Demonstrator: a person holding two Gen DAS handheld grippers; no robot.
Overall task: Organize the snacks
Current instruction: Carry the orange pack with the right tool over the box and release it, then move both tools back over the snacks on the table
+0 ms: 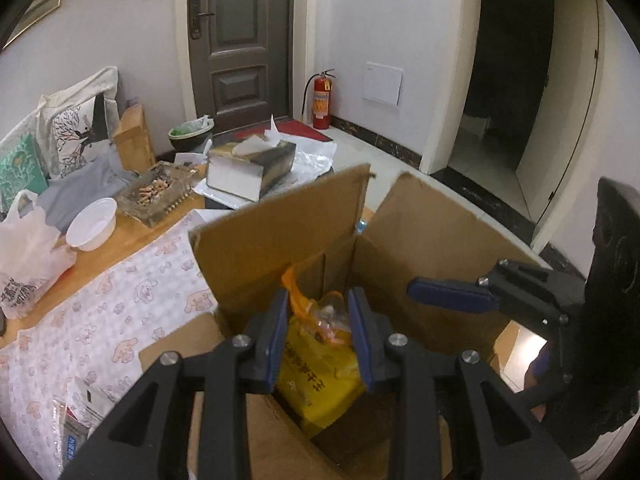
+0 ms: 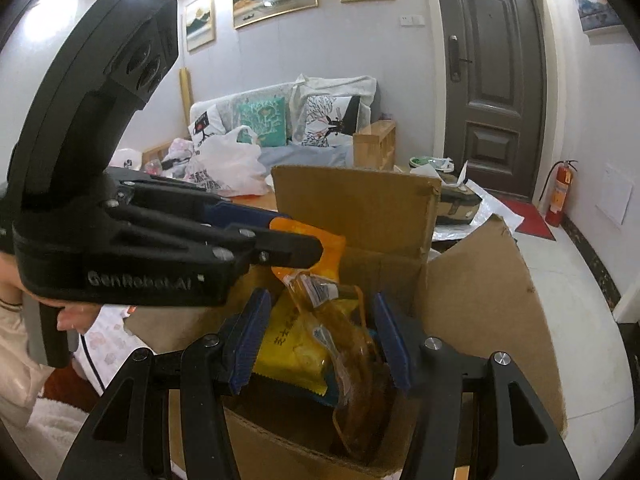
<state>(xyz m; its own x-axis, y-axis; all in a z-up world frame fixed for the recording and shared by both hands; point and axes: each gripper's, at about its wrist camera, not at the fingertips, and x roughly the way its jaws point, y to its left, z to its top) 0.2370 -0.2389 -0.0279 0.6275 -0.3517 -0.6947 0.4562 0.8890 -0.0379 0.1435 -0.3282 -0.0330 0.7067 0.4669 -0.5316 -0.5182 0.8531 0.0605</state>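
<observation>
An open brown cardboard box (image 2: pixel 472 296) with raised flaps is seen from above, and a yellow printed snack packet (image 2: pixel 292 352) lies inside it. The right gripper (image 2: pixel 320 344), black with blue ribbed pads, is held over the box mouth, and a clear amber plastic snack bag (image 2: pixel 356 360) hangs between its part-open jaws; whether the pads press on it cannot be told. From the left, the black left gripper (image 2: pixel 304 240) is pinched on an orange snack wrapper (image 2: pixel 328 248) above the box. Behind, a white plastic carrier bag (image 2: pixel 232 164) rests on a wooden table (image 2: pixel 256 200).
</observation>
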